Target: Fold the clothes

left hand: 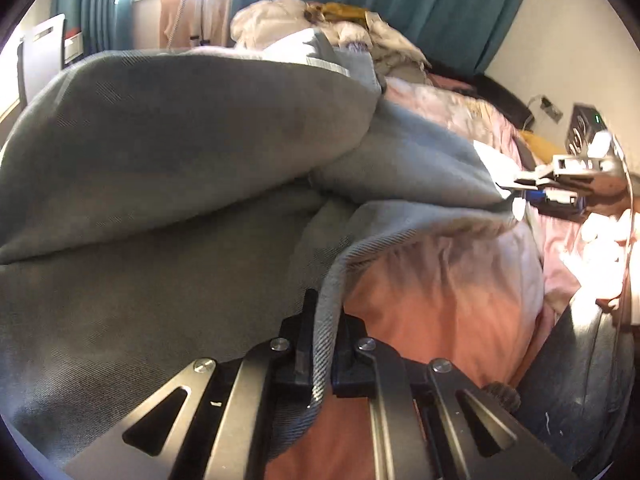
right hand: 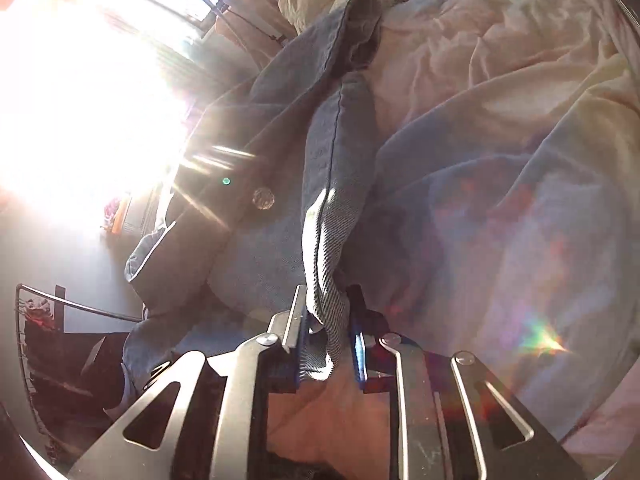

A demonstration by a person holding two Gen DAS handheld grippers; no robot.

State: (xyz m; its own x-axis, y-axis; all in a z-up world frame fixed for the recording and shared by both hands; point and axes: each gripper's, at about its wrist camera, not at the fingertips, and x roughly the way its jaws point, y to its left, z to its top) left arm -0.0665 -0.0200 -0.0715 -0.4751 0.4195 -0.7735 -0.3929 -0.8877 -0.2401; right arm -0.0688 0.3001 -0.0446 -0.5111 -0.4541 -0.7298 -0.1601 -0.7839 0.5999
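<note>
A grey-blue denim garment (left hand: 168, 152) is held up over a bed, filling the left wrist view. My left gripper (left hand: 324, 320) is shut on its hem edge, which runs between the two black fingers. My right gripper (right hand: 328, 312) is shut on another edge of the same garment (right hand: 280, 184), which hangs in folds ahead of it with a metal button (right hand: 263, 199) showing. The right gripper also shows in the left wrist view (left hand: 516, 186) at the far right, pinching the cloth's corner.
A pink and white duvet (left hand: 432, 292) covers the bed below. A heap of pale clothes (left hand: 320, 28) lies at the bed's far end before teal curtains (left hand: 420, 4). A wall socket (left hand: 550, 108) is at right. Strong window glare (right hand: 80, 92) washes out the right wrist view's left side.
</note>
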